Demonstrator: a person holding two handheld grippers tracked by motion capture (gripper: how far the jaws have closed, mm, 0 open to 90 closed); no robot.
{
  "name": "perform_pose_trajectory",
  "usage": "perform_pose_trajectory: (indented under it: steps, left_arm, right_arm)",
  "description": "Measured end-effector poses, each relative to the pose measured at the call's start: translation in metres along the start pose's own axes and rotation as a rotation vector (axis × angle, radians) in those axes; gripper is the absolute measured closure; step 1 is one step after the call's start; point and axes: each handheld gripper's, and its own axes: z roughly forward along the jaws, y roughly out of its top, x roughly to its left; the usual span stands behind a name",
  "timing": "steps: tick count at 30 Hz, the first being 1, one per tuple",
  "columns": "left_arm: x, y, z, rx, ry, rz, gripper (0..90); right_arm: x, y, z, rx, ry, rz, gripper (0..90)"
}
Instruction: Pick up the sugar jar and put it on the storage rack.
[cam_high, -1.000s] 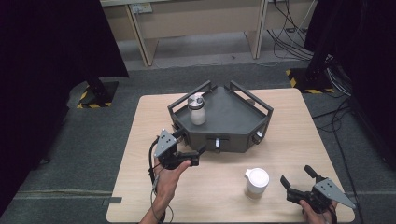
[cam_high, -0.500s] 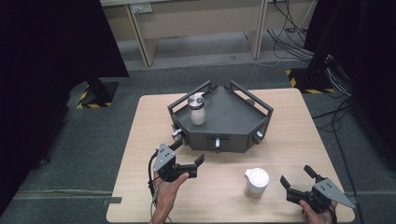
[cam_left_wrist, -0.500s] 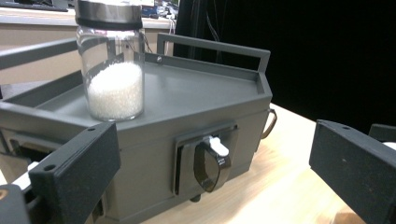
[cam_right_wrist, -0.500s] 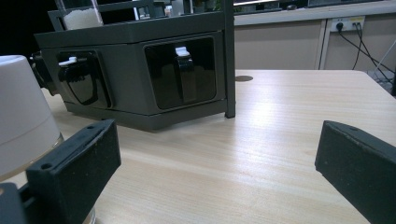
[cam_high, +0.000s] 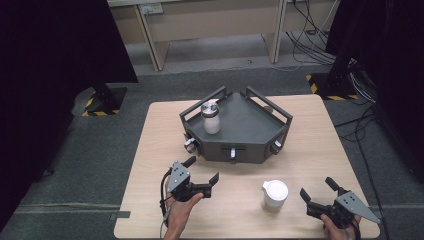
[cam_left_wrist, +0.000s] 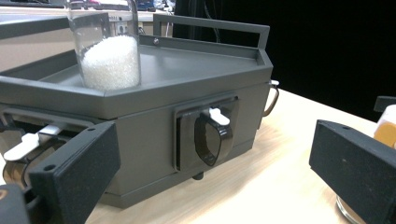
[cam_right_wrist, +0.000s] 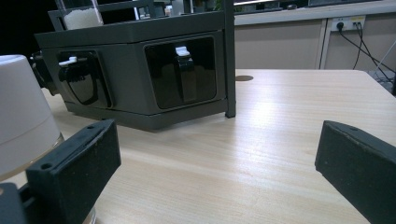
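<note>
High view: left gripper (cam_high: 204, 171) & right gripper (cam_high: 316, 189) both wide open, empty; prob approach the jar (cam_high: 210, 117) square, slow.

Lots gets chopped off here. In the left gripper view the jar (cam_left_wrist: 108, 44) of white granules loses its top to the frame edge, so the lid can't be seen there, and the white-lidded cup (cam_left_wrist: 385, 128) is just a sliver at the right edge behind the jaw. In the right gripper view that cup is cut by the left edge, with its base hidden behind the jaw. From the high view, the person's hands run off the bottom, and the small fittings on the grey tray's (cam_high: 250, 146) front faces are too tiny to make out.
</note>
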Motion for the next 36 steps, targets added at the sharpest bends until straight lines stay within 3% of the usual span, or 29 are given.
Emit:
perform_pose_trajectory:
  steps: [15, 36]
  left_arm:
    - [0.002, -0.025, -0.007, 0.016, -0.023, 0.012, 0.9]
    - [0.0, -0.052, -0.017, 0.017, -0.011, 0.036, 0.8]
  right_arm:
    - [0.0, 0.0, 0.0, -0.001, 0.0, 0.001, 0.4]
    - [-0.001, -0.001, -0.001, -0.003, -0.005, 0.007, 0.4]
